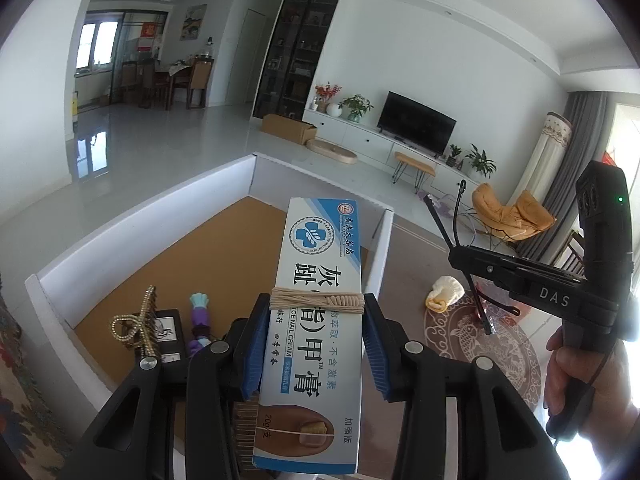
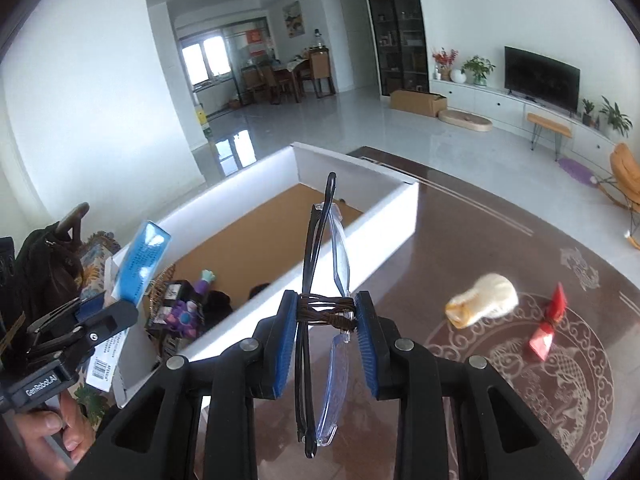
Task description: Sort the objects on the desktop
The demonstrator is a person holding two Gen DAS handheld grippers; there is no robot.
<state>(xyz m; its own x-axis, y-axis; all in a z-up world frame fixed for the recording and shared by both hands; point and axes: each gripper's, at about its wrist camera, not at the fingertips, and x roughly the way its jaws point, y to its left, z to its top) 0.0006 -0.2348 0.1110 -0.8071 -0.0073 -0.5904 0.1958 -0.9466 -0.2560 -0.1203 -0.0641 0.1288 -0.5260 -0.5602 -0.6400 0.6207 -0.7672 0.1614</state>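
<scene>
The left gripper [image 1: 316, 344] is clamped on a long white-and-blue cardboard nail-cream box [image 1: 316, 320] wound with a tan rubber band, its blue pads pressing both long sides, and the box hangs in the air over the near end of the open white carton with a brown cardboard floor [image 1: 120, 232]. The right gripper [image 2: 326, 340] is clenched on a folded pair of black-framed clear-lens glasses [image 2: 320, 280] bound with dark brown cord; the glasses stand upright between the pads, above the carton's right wall [image 2: 360, 236].

Inside the carton, at its near-left corner, lie a gold beaded hair claw [image 1: 136, 324], a purple-and-teal toy figure [image 1: 199, 316] and a small black card-like item [image 1: 170, 326].

The carton sits on a dark brown glossy table with a pale round fish-and-scroll pattern [image 2: 520, 360]. On that table, to the right of the carton, rest a cream-coloured rolled cloth [image 2: 482, 294] and, further right, a red foil-wrapped sweet [image 2: 546, 328].

Beyond the carton stretches a bright living room: glossy pale floor tiles [image 2: 320, 120], a black flat television [image 2: 542, 76] on a low white cabinet, potted plants, a tall dark glass cabinet [image 1: 300, 44], an orange butterfly chair [image 1: 508, 210], and a dining set far behind. A hand [image 1: 576, 380] grips the right tool's handle.
</scene>
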